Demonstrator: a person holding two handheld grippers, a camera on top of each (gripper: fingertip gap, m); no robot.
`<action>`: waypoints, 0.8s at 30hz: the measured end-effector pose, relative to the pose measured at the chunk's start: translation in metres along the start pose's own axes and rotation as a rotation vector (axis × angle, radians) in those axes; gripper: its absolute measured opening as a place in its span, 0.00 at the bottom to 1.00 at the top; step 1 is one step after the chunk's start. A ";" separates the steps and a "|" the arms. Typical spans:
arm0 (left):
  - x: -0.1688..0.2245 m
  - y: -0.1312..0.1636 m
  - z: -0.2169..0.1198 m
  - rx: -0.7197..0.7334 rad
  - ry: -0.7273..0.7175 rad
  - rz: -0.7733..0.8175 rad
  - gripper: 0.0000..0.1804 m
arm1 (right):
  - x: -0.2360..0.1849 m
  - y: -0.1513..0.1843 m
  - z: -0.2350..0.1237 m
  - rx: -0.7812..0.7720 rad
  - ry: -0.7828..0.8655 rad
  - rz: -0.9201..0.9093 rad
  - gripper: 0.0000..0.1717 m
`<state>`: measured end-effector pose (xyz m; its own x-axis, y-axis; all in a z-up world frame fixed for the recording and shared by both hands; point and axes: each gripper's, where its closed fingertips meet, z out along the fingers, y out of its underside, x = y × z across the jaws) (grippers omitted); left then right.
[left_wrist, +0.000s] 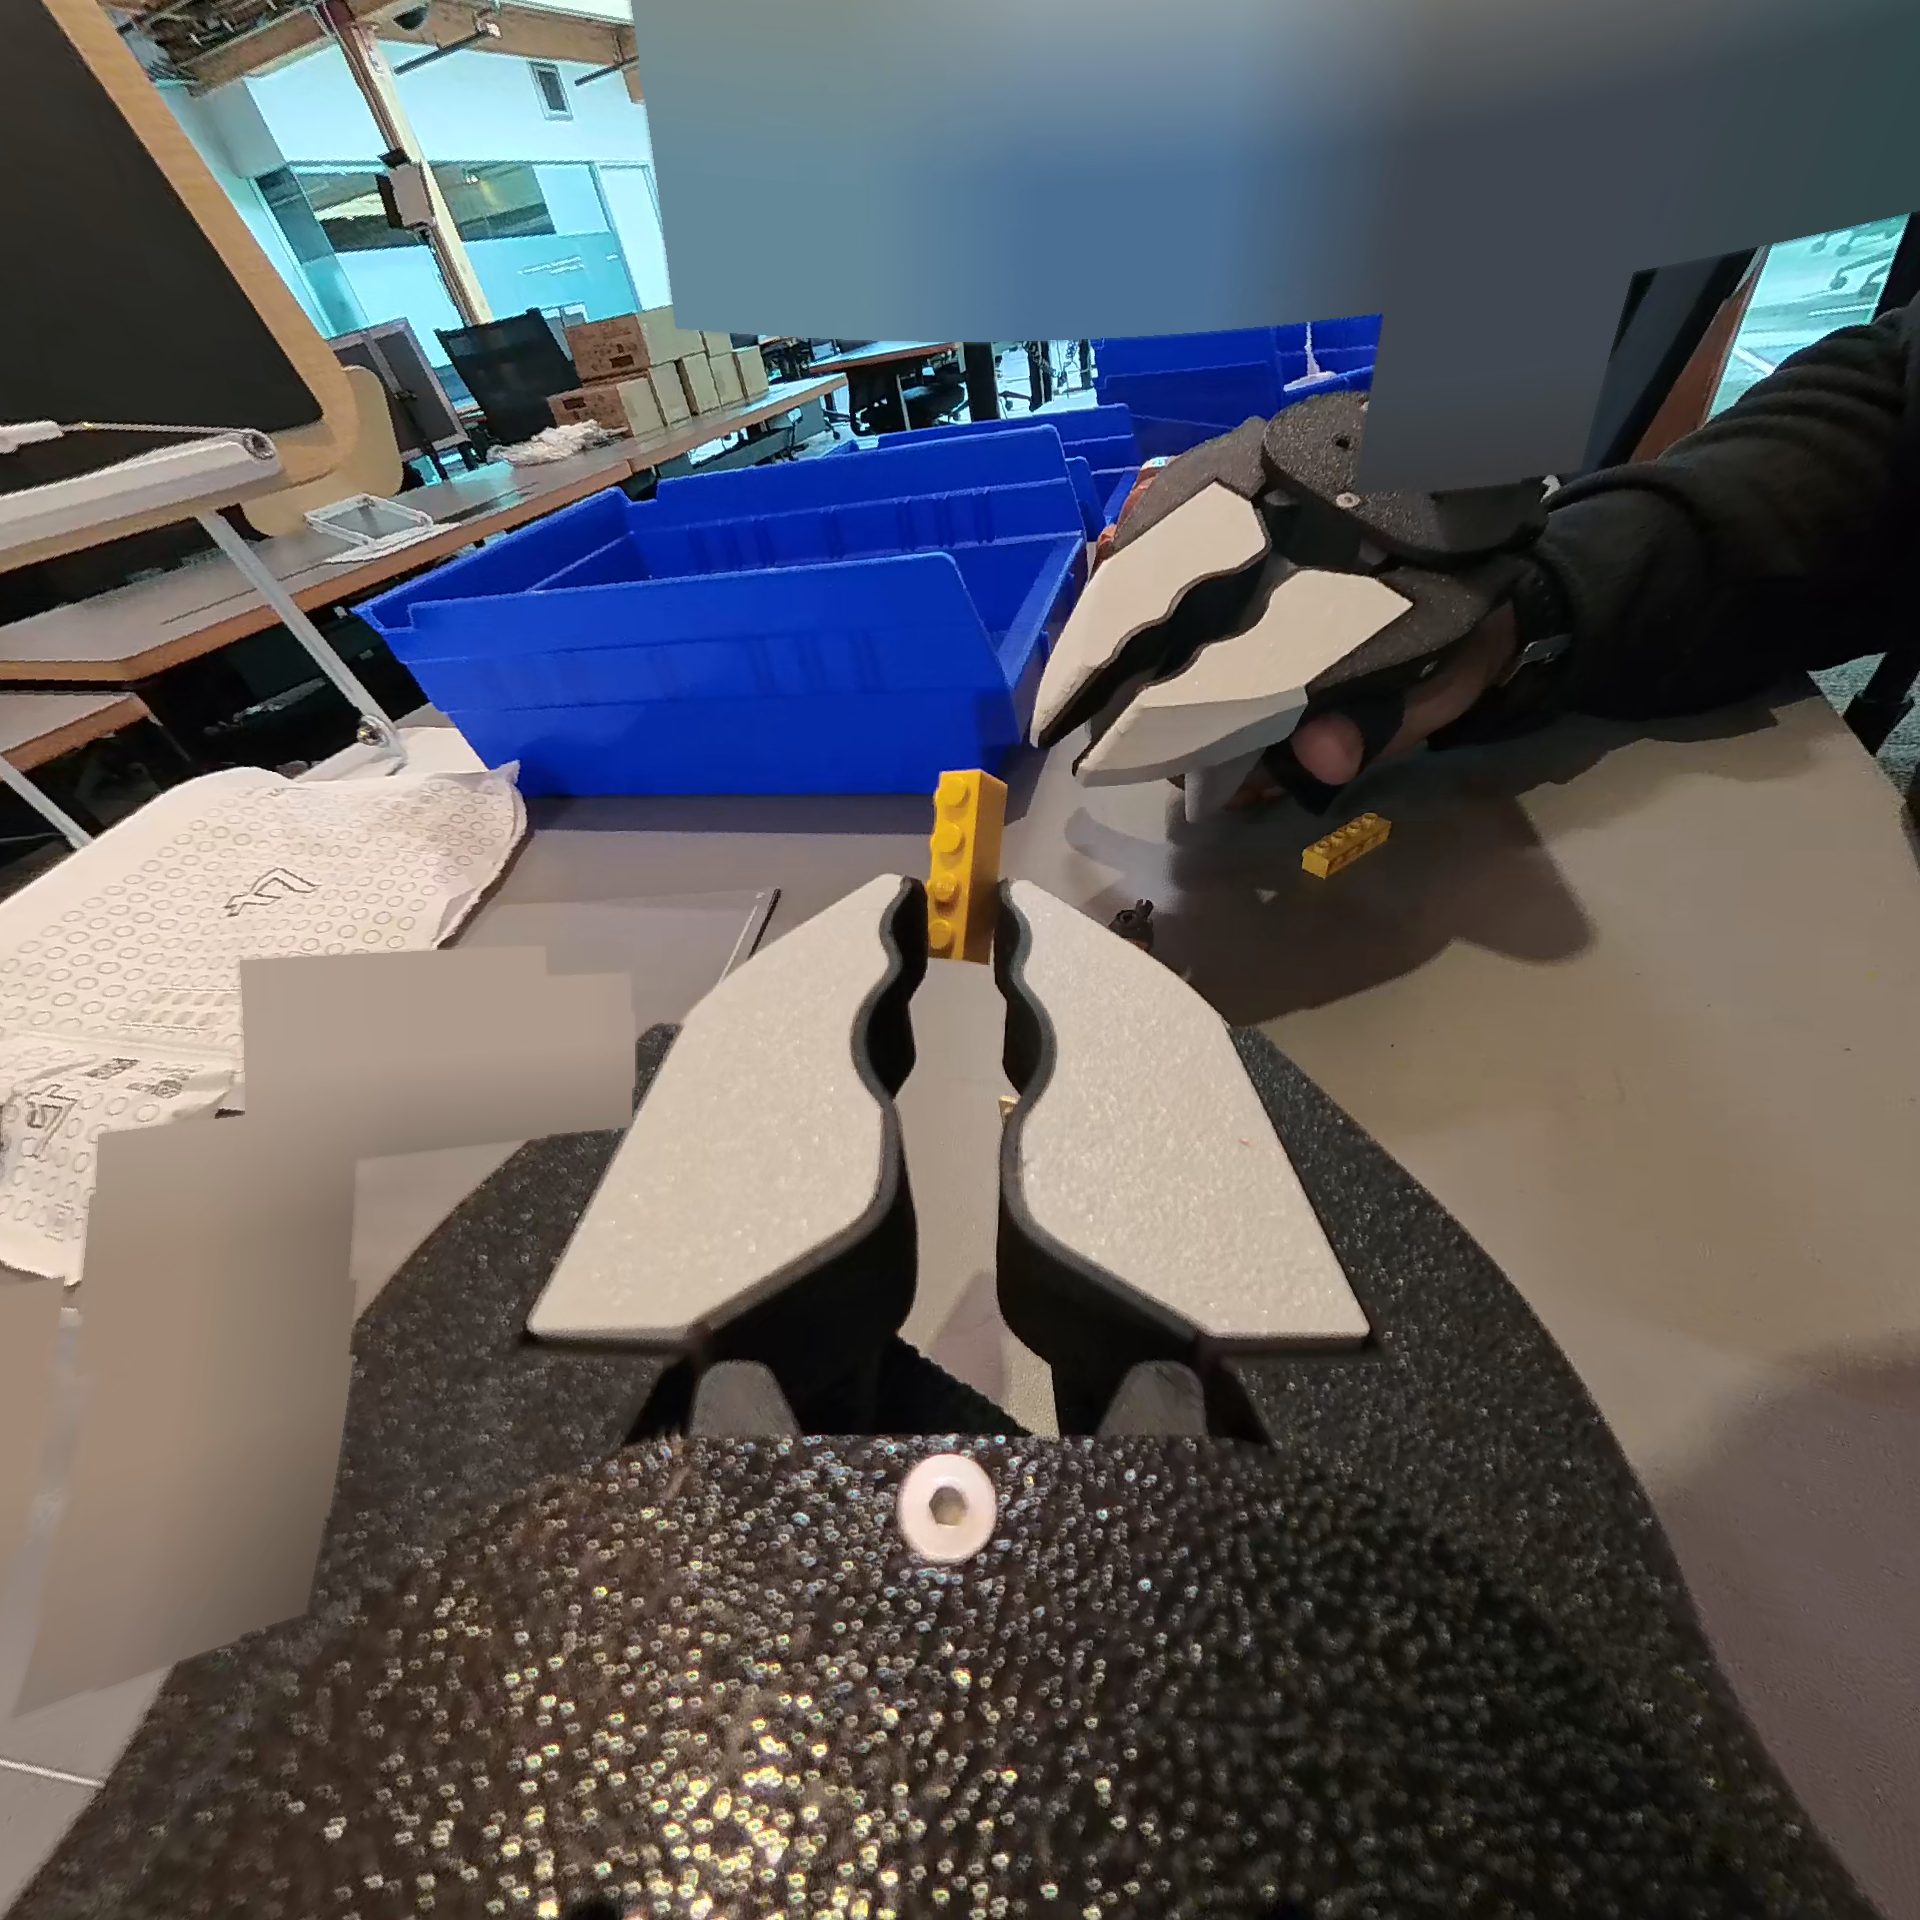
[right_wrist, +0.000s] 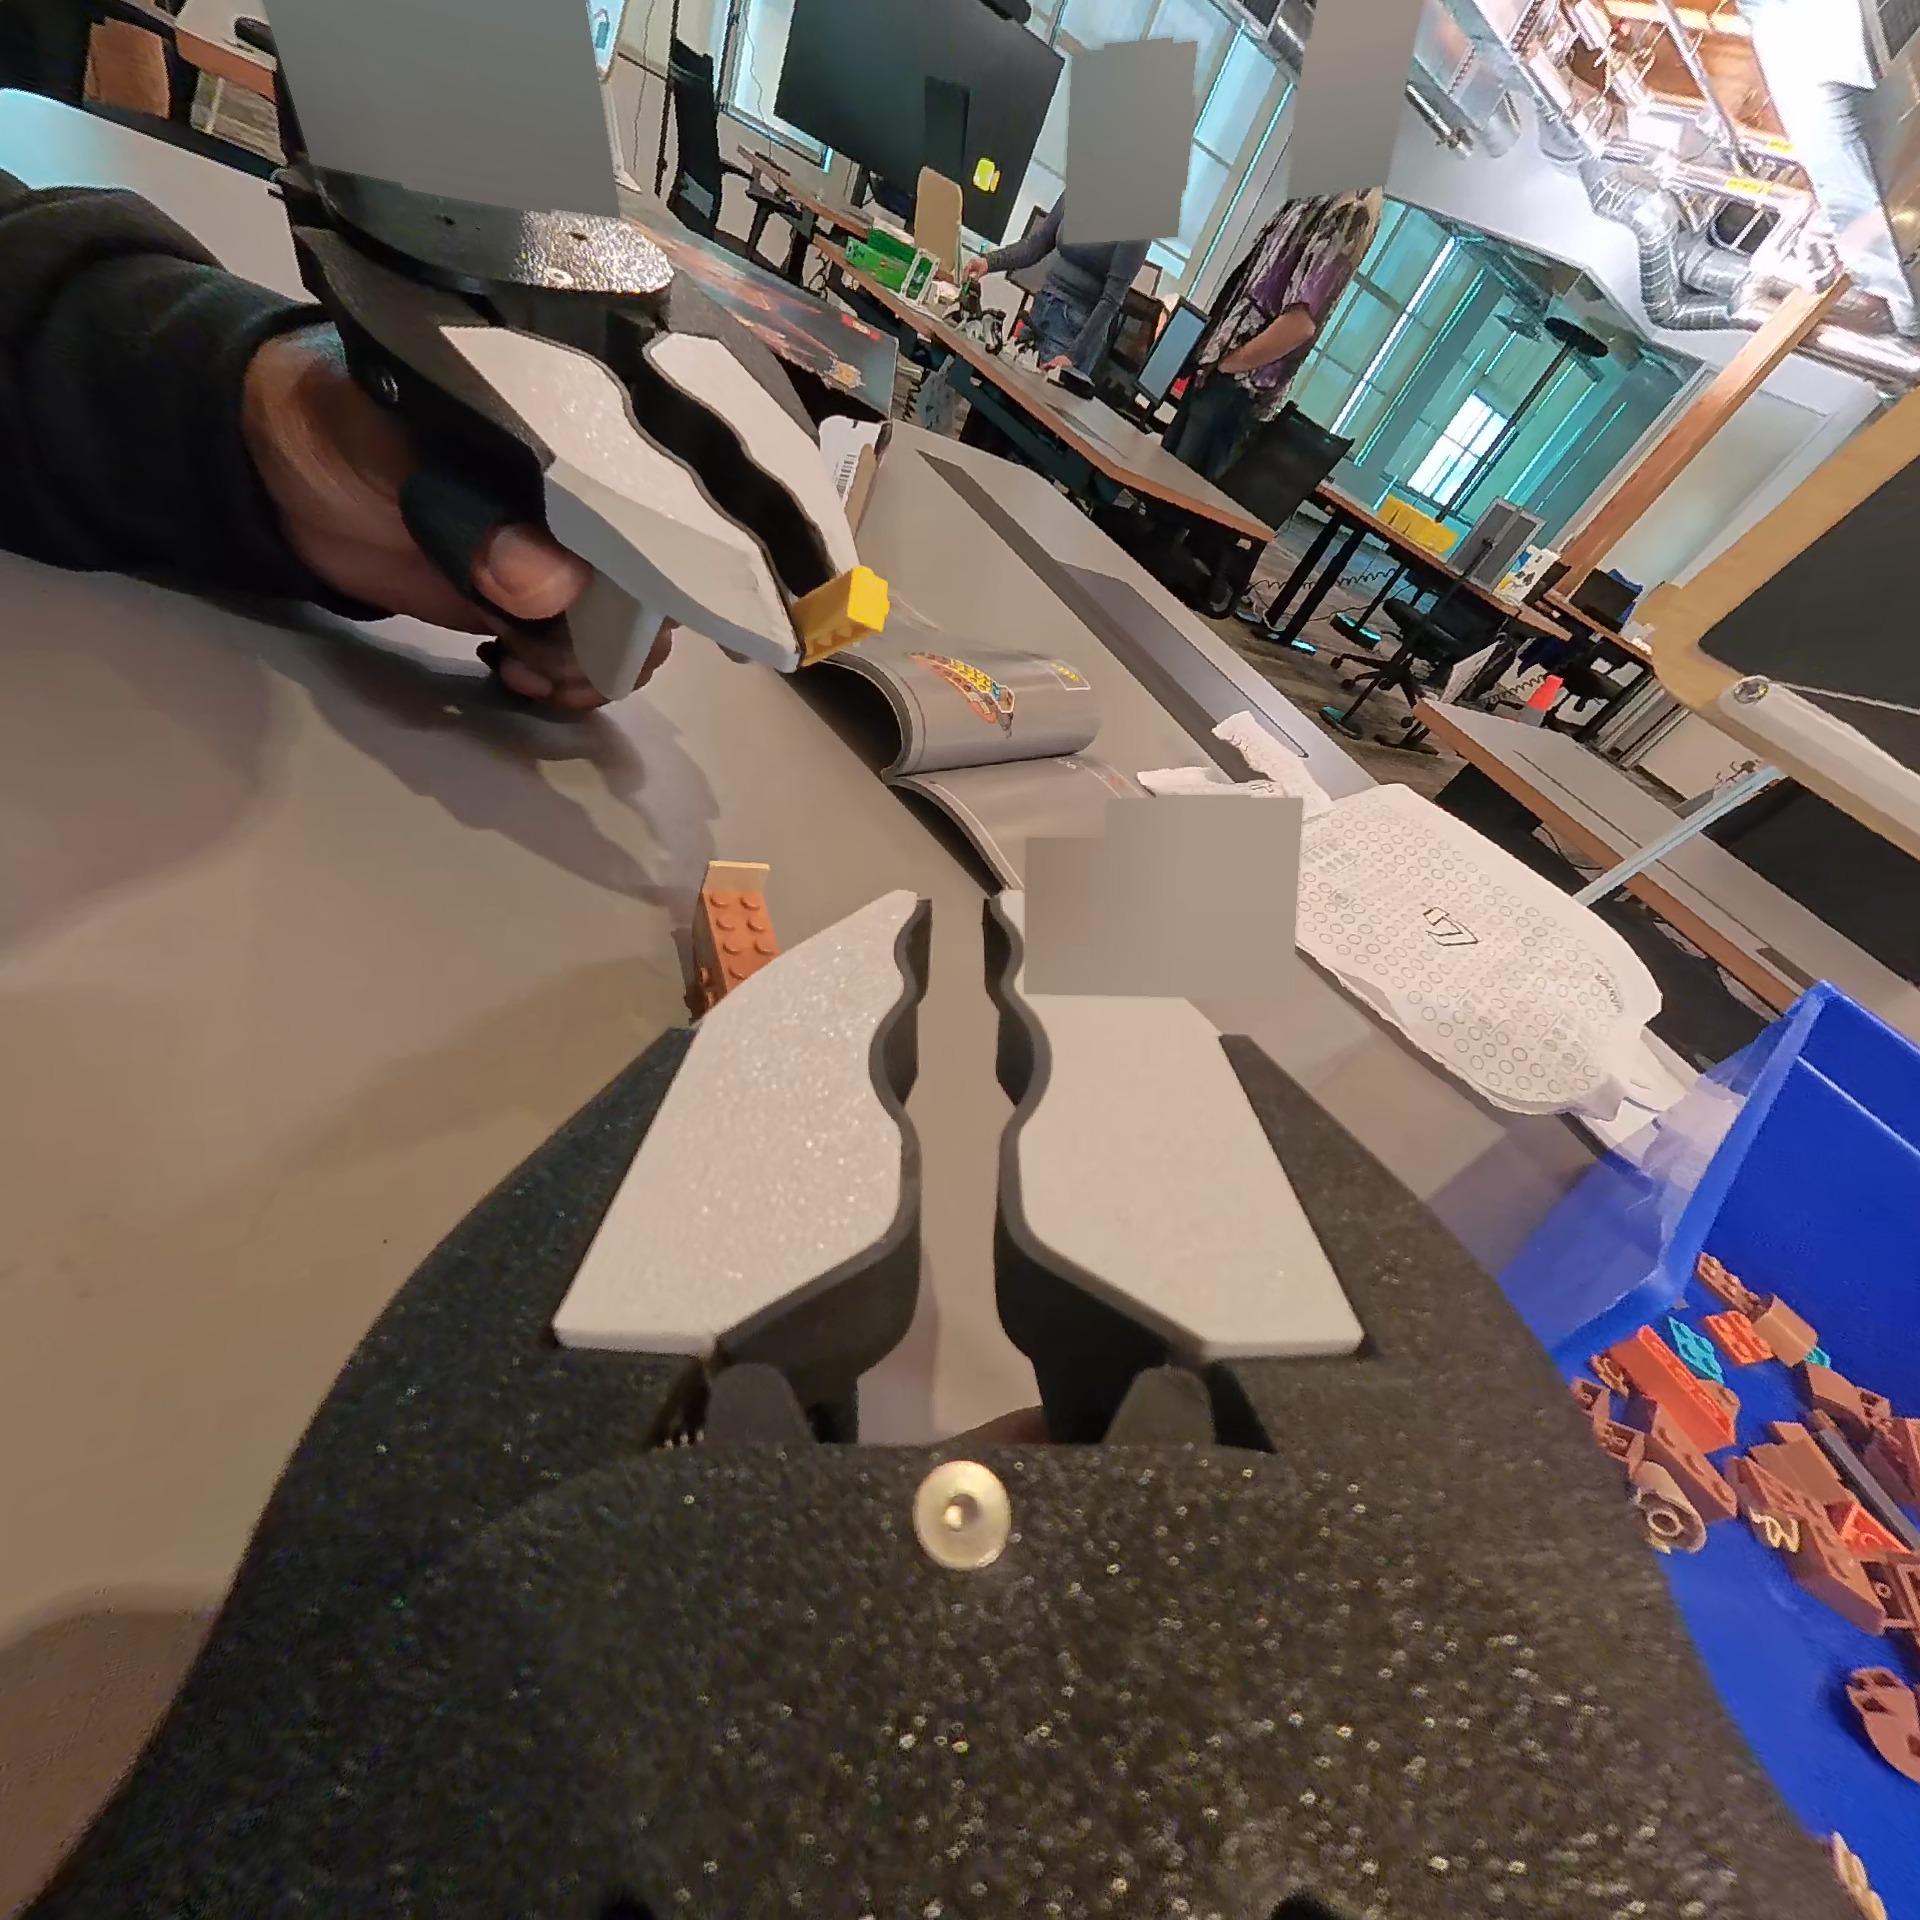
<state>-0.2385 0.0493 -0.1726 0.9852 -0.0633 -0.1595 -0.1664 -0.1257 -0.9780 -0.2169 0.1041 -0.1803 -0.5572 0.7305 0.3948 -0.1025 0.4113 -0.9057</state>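
A yellow brick (left_wrist: 966, 862) is pinched upright in the left gripper (left_wrist: 961, 914). Nothing is held by the right gripper (right_wrist: 956, 925), its jaws slightly parted, with an orange brick (right_wrist: 732, 930) just left of it.

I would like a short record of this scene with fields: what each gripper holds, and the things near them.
left gripper: shut on a yellow brick, standing upright between the fingertips
right gripper: open, nothing between the fingers
near right gripper: orange brick assembly on the grey table
also on table: second yellow brick, open booklet, white paper bag
blue bin: brown and orange pieces inside
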 end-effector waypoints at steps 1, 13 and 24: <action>0.000 0.000 0.000 -0.001 0.000 0.000 0.07 | 0.000 0.000 0.000 -0.001 0.002 -0.002 0.05; -0.002 0.002 0.001 -0.044 0.015 0.018 0.07 | 0.009 0.007 -0.007 -0.076 -0.085 0.044 0.14; 0.014 0.011 0.014 -0.304 0.163 0.249 0.07 | -0.017 0.037 -0.007 -0.222 -0.302 0.113 0.19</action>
<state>-0.2265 0.0608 -0.1876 0.8981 -0.2810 -0.3384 -0.4269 -0.3712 -0.8246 -0.2054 0.1112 -0.2192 -0.7755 0.5984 0.2014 0.1359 0.4698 -0.8723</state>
